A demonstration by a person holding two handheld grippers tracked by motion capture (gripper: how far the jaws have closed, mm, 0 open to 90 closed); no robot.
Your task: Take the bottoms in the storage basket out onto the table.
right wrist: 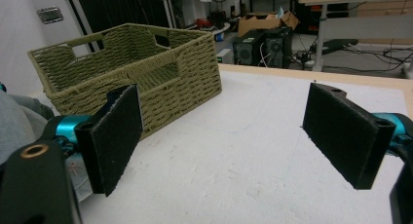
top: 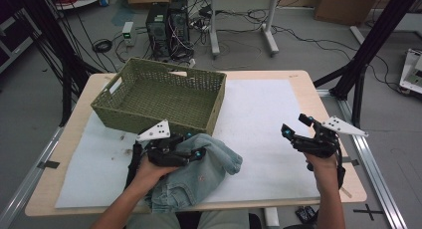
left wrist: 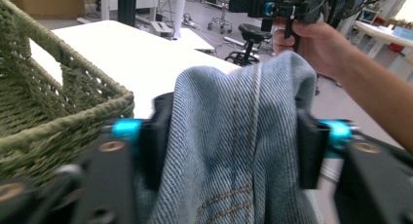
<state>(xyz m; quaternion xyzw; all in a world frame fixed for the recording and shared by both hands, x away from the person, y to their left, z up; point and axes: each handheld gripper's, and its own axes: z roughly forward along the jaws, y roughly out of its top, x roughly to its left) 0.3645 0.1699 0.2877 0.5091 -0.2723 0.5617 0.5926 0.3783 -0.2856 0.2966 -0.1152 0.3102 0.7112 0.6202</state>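
Faded blue denim jeans (left wrist: pixel 234 136), rough woven green basket (top: pixel 159 97), matt white table cover (top: pixel 263 124)

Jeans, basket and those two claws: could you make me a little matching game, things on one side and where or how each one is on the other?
Things:
1. jeans
2. basket
3. right claw
4. white mat

Places or states:
A. open over the mat, nothing between its pads
B. covers the table top
C. bunched between the left claw's pads
D. woven, green, back left

Pairs: 1-C, 2-D, 3-A, 4-B
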